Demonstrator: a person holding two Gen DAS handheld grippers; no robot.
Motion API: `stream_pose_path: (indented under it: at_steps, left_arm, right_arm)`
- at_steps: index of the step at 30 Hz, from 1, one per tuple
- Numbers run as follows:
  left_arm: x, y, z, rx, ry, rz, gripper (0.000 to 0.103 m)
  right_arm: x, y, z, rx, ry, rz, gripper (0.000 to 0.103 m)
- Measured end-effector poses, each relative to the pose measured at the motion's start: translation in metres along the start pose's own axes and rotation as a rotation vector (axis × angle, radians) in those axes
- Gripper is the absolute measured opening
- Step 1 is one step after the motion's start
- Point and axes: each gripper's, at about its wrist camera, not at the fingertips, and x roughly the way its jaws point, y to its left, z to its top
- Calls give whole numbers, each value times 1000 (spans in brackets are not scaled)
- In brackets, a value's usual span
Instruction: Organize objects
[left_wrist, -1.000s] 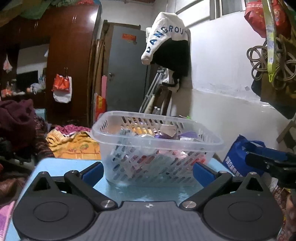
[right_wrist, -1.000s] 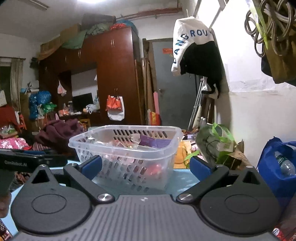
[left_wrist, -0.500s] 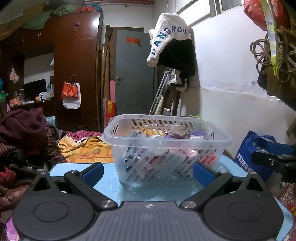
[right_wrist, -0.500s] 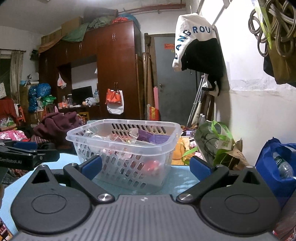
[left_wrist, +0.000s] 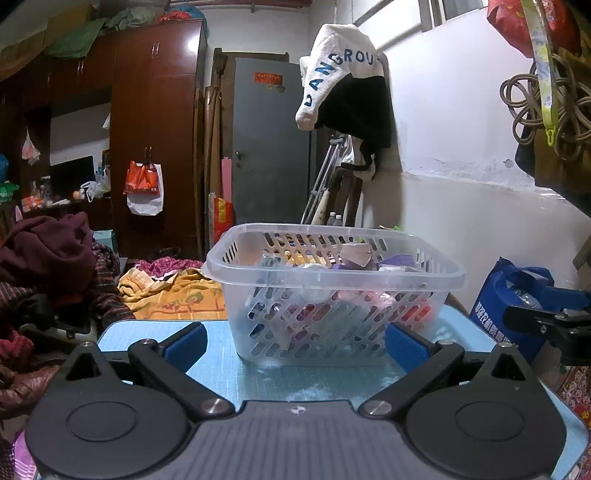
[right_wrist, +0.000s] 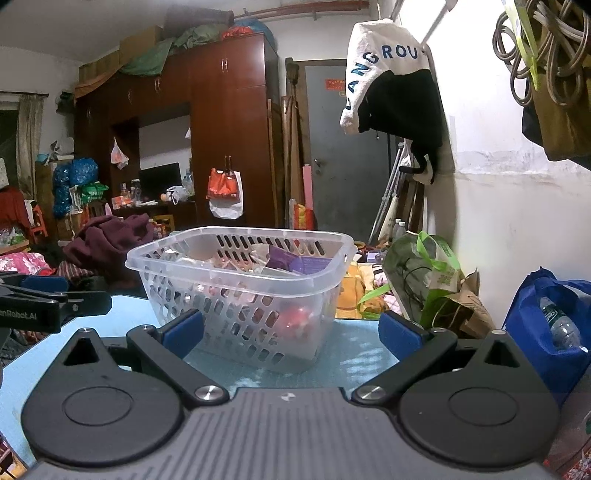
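Observation:
A clear slotted plastic basket (left_wrist: 334, 275) stands on the light blue table (left_wrist: 155, 330), with several small packets and a purple box inside. It also shows in the right wrist view (right_wrist: 240, 277). My left gripper (left_wrist: 295, 341) is open and empty, level with the basket's near wall. My right gripper (right_wrist: 291, 332) is open and empty, in front of the basket's right corner. The right gripper shows at the far right of the left wrist view (left_wrist: 546, 321), and the left gripper shows at the left of the right wrist view (right_wrist: 48, 306).
A white wall (left_wrist: 461, 184) runs along the right with a hanging jacket (left_wrist: 347, 85). A blue bag (right_wrist: 546, 317) and a green bag (right_wrist: 428, 273) sit right of the table. Clothes (left_wrist: 48, 254) pile up on the left. A wardrobe (left_wrist: 155, 129) stands behind.
Both grippers have drawn back from the basket and risen a little, so more blue table shows in front of it. The basket has not moved. Both grippers stay open.

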Motion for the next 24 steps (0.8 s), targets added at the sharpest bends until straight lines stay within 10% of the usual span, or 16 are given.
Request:
stream_pose_path:
  at_steps: [24]
  left_arm:
    - [0, -9, 10, 18, -2, -2, 103]
  right_arm:
    - [-4, -1, 8, -25, 5, -20, 103]
